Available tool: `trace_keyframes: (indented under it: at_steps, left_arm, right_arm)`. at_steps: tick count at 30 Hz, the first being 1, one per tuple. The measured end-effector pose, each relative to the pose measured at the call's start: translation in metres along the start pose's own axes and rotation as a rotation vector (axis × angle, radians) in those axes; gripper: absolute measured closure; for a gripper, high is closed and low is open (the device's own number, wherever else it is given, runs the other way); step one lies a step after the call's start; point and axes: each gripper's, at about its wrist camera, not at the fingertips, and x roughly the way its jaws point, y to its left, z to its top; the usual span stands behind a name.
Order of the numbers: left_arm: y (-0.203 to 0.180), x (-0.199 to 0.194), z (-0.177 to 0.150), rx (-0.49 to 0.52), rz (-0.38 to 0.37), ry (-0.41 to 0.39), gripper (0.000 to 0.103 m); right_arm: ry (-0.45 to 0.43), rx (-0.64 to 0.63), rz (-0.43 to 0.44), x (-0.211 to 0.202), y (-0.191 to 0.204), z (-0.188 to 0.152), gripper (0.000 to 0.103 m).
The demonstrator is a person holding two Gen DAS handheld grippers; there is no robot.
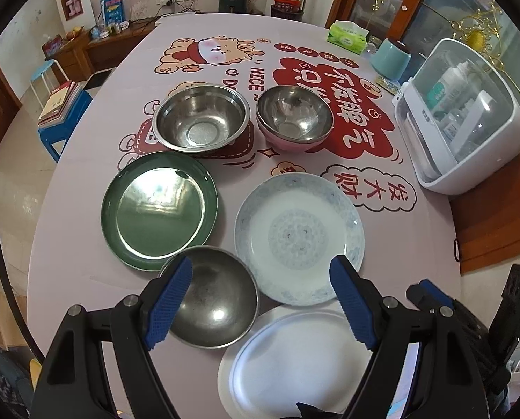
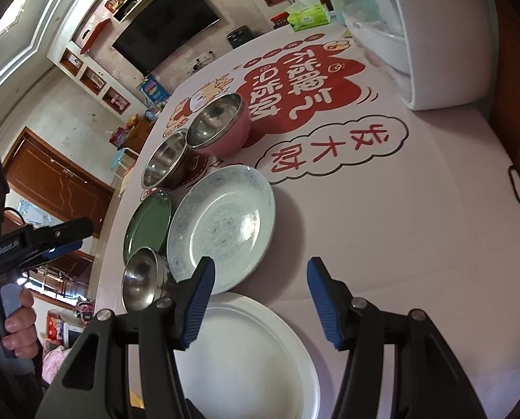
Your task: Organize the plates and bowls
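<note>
On the pink printed table (image 1: pixel 85 216) lie a green plate (image 1: pixel 158 209), a blue-patterned white plate (image 1: pixel 298 234), a plain white plate (image 1: pixel 287 366), a small steel bowl (image 1: pixel 212 296), a wide steel bowl (image 1: pixel 202 117) and a pink-sided steel bowl (image 1: pixel 293 117). My left gripper (image 1: pixel 260 300) is open and empty, above the small steel bowl and the near plates. My right gripper (image 2: pixel 260 300) is open and empty, above the plain white plate (image 2: pixel 246 356), near the patterned plate (image 2: pixel 221 227). The left gripper also shows at the left edge of the right wrist view (image 2: pixel 64 241).
A white domed dish rack (image 1: pixel 469 122) stands at the table's right side, with a teal canister (image 1: pixel 390 59) and a green tissue pack (image 1: pixel 347 36) behind it. A blue stool with books (image 1: pixel 64 118) stands left of the table.
</note>
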Motion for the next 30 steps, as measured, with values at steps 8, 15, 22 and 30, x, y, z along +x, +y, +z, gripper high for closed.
trace_keyframes:
  at_steps: [8, 15, 22, 30]
  left_arm:
    - [0.003, 0.025, 0.014, -0.027, -0.036, 0.018, 0.023]
    - [0.01, 0.058, 0.022, -0.058, -0.07, 0.071, 0.023]
    - [0.019, 0.091, 0.028, -0.064, -0.105, 0.129, 0.027]
    - [0.027, 0.115, 0.035, -0.077, -0.164, 0.175, 0.042]
  right_arm:
    - [0.022, 0.02, 0.038, 0.011, -0.005, 0.003, 0.048]
    - [0.065, -0.011, 0.04, 0.026, -0.008, 0.006, 0.048]
    - [0.099, 0.005, 0.083, 0.041, -0.008, 0.003, 0.048]
    - [0.113, 0.013, 0.119, 0.058, -0.006, 0.005, 0.048]
